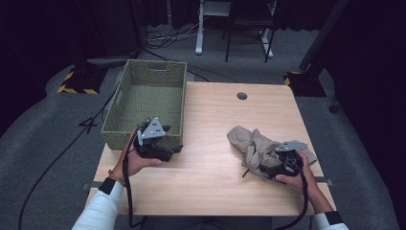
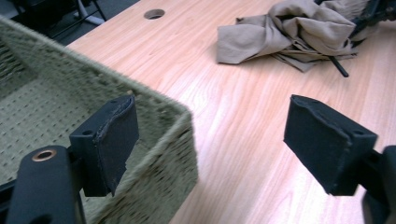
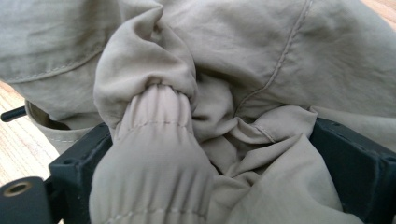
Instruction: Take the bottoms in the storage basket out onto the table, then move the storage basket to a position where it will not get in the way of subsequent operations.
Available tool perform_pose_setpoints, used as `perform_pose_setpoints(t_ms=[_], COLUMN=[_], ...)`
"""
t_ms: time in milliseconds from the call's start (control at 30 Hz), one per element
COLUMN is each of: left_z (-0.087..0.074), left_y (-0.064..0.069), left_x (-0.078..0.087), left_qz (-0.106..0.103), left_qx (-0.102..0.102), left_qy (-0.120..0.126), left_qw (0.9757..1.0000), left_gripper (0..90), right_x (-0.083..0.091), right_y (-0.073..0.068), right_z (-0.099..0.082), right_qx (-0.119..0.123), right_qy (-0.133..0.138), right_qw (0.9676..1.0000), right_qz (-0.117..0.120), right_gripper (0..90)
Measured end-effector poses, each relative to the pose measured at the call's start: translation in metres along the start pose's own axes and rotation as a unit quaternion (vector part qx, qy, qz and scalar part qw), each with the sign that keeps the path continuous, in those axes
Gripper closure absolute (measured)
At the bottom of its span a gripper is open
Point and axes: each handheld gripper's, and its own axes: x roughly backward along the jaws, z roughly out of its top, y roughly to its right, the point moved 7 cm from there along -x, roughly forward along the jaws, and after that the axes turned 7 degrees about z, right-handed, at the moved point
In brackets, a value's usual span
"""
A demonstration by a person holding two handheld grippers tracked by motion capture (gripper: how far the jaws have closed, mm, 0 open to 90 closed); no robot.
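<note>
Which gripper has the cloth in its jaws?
The right gripper: beige cloth bunches between its jaws. The left gripper stands open with nothing between them, beside the basket.

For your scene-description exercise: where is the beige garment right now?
In the high view, the beige garment lies crumpled on the table's right side, between the right gripper's fingers, far from the basket.

A crumpled beige garment lies bunched at the right of centre in the high view, on the wooden desk. Its thin fabric is heaped in loose folds, with stitched seams and a gathered, elastic-like cuff showing at the lower centre of the right gripper view.
</note>
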Motion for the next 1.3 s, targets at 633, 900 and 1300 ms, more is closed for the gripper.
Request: perform_pose_setpoints(t_ms=[633,900,1300], left_z=[-0.016,-0.063,-0.098], left_y=[0.079,0.09,0.083], left_x=[-0.019,-0.049,-0.053], left_qz=[-0.08,-0.095,-0.089], left_qx=[-0.063,-0.071,-0.036], left_qy=[-0.017,-0.092,-0.121], left_qw=[0.9946,0.9887,0.988], left_gripper=[16.2,16.3,16.5], right_x=[-0.001,-0.002,-0.01], right_y=[0.001,0.001,-0.02], right_z=[-0.001,-0.001,0.007], right_qx=[-0.005,-0.004,0.023], right_qy=[0.004,0.001,-0.005], right_qw=[1.0,1.0,0.9995], right_qz=[0.005,0.003,0.023], right_gripper=[6.9,6.8,6.9])
